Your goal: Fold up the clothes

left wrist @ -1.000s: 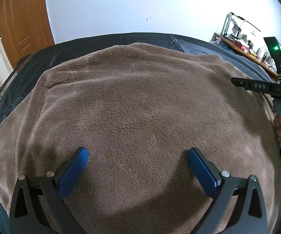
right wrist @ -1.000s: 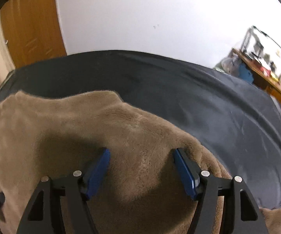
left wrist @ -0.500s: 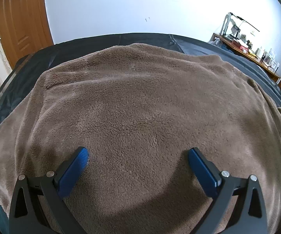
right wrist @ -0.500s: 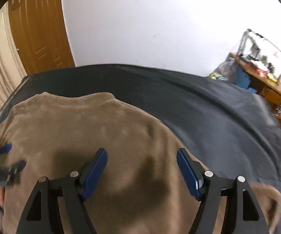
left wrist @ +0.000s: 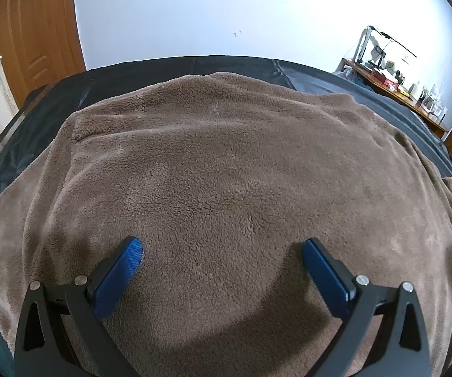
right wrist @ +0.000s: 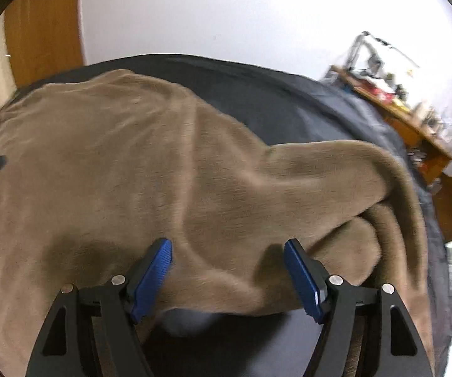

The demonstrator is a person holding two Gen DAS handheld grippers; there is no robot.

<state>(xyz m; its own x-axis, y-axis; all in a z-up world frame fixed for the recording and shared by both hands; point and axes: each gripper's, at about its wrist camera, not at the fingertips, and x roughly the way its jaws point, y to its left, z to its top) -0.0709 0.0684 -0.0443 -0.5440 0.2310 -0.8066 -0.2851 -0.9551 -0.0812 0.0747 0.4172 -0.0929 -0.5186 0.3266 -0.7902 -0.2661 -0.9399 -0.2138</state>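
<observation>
Across the dark bed (left wrist: 169,69) the brown fleece garment (left wrist: 226,172) lies spread flat. Both my left gripper (left wrist: 221,246) and right gripper (right wrist: 227,248) hang released above it, grasping nothing. I judge the right should pinch the rumpled side edge (right wrist: 335,169) low and square before carrying it over.

L gripper (left wrist: 221,259) angled down, jaws spread wide, blue pads (left wrist: 117,278) clear, nothing clamped btwn them. R gripper (right wrist: 228,259) also tilted down, jaws wide apart, nothing pinched.
</observation>
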